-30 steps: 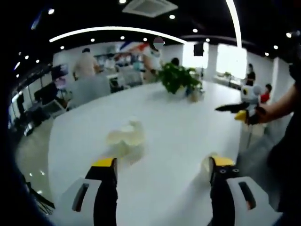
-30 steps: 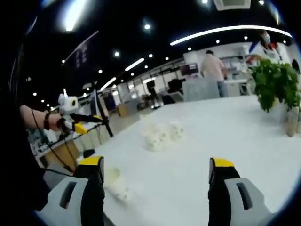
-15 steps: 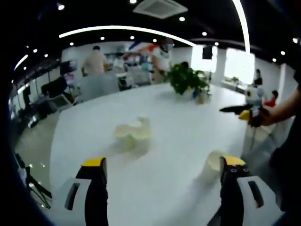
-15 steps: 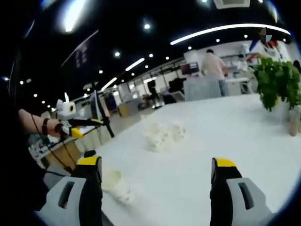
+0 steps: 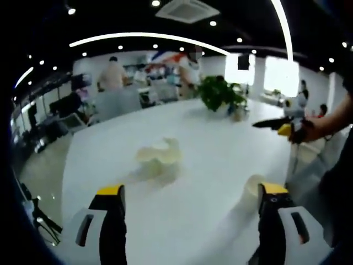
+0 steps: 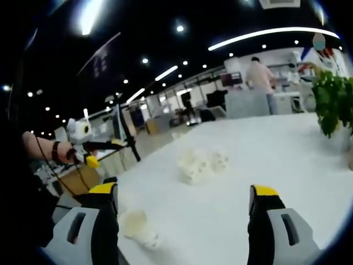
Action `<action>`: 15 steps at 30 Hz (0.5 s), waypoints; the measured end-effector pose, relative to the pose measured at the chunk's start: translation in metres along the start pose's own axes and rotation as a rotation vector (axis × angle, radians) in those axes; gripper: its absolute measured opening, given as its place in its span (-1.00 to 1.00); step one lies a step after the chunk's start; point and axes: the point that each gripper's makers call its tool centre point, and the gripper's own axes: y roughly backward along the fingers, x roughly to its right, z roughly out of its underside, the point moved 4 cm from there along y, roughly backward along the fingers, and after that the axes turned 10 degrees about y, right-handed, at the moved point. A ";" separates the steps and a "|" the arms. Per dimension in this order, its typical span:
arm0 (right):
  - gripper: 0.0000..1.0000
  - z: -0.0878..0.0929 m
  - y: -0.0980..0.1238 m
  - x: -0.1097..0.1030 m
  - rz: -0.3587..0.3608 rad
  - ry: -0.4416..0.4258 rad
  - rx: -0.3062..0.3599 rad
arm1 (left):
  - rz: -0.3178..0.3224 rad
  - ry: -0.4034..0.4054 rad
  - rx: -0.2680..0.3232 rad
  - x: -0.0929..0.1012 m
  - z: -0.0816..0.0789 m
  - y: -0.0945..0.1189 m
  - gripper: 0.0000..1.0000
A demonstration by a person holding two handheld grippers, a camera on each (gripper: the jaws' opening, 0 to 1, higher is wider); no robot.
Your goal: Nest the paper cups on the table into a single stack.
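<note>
It was a large open office under a dark ceiling with spot lights and long curved light strips, and people stood at desks along the far wall. A broad white table ran out in front of the person holding the tools. I take the potted green plant at the table's far end as my mark; in the right gripper view it sat at the right edge.

Well on the near side of the plant, about mid-table, lay a loose cluster of paper cups, pale and blurred, too soft to count; they seemed to touch one another and some looked tipped over. The right gripper view showed the same cluster. Nearer the person than the cluster, well apart from it and close to the table's near edge, stood a single paper cup, mouth upward; in the right gripper view it was at, just beside that gripper's left jaw.

The left gripper hung above the near end of the table, its black, yellow-tipped jaws spread wide with nothing between them. The right gripper was held the same way, jaws wide apart and empty. Each tool showed in the other's view, gripped in a hand beyond the table's side, away from the plant: the right one at, the left at
</note>
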 end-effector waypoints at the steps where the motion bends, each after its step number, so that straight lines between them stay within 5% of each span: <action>1: 0.95 -0.003 -0.004 0.001 -0.002 0.016 -0.004 | -0.001 -0.004 -0.005 0.001 0.001 -0.001 1.00; 15: 0.89 -0.031 -0.091 0.009 -0.073 0.137 -0.047 | 0.018 -0.025 -0.027 0.008 0.012 -0.006 1.00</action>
